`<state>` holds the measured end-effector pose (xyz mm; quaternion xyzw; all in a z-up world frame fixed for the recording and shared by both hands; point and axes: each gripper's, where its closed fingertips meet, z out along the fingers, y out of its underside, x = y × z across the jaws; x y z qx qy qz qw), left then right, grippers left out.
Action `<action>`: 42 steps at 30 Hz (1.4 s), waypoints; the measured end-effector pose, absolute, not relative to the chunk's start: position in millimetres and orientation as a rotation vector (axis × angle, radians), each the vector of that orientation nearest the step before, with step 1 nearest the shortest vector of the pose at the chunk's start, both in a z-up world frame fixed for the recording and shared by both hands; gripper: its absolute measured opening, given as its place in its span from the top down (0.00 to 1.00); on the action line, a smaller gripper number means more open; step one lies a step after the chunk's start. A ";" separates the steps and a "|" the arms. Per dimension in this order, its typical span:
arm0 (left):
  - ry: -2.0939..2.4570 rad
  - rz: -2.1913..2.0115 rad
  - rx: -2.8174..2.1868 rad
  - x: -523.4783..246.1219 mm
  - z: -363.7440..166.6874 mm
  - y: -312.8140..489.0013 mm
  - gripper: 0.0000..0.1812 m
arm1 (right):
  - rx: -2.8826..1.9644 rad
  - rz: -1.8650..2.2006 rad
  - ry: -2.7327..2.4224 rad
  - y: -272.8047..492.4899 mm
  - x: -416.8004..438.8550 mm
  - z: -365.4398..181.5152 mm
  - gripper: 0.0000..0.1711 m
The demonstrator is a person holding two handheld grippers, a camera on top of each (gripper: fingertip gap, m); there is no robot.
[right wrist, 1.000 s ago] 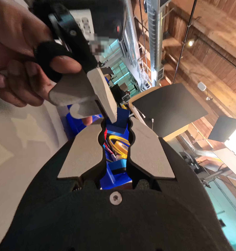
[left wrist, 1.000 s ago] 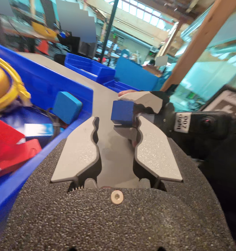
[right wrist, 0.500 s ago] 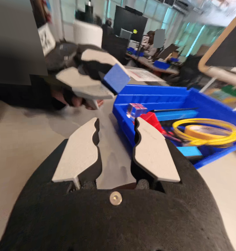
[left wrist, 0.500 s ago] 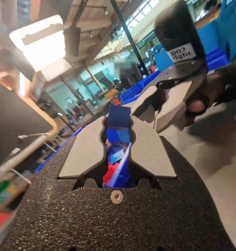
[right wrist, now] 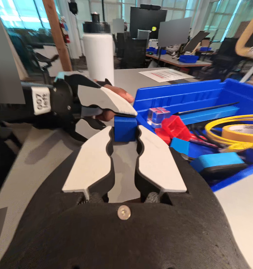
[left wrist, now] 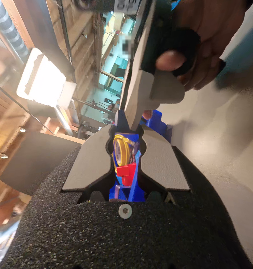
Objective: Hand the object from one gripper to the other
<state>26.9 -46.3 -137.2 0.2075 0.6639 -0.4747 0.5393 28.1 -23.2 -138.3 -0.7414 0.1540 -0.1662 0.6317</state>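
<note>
Grey tabletop (right wrist: 137, 75): white bottle w/ black cap (right wrist: 99, 53) upright at back, printed sheet (right wrist: 165, 73) flat beside, blue bin (right wrist: 181, 93) resting right.

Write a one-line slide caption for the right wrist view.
Both grippers pinch one blue block beside a blue bin during handover.
</note>
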 end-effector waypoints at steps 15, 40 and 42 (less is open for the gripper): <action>2.195 -1.934 -0.324 36.8 -137.1 -46.9 0.72 | -1.893 -1.547 -0.001 -49.6 59.0 -142.1 0.83; 1.630 -1.148 0.302 38.9 -134.0 -36.6 0.83 | -1.624 -0.242 0.488 -33.7 39.9 -136.1 0.74; 1.623 -1.134 0.345 35.2 -136.9 -39.5 0.83 | -1.631 -0.227 0.489 -30.1 38.0 -137.0 0.73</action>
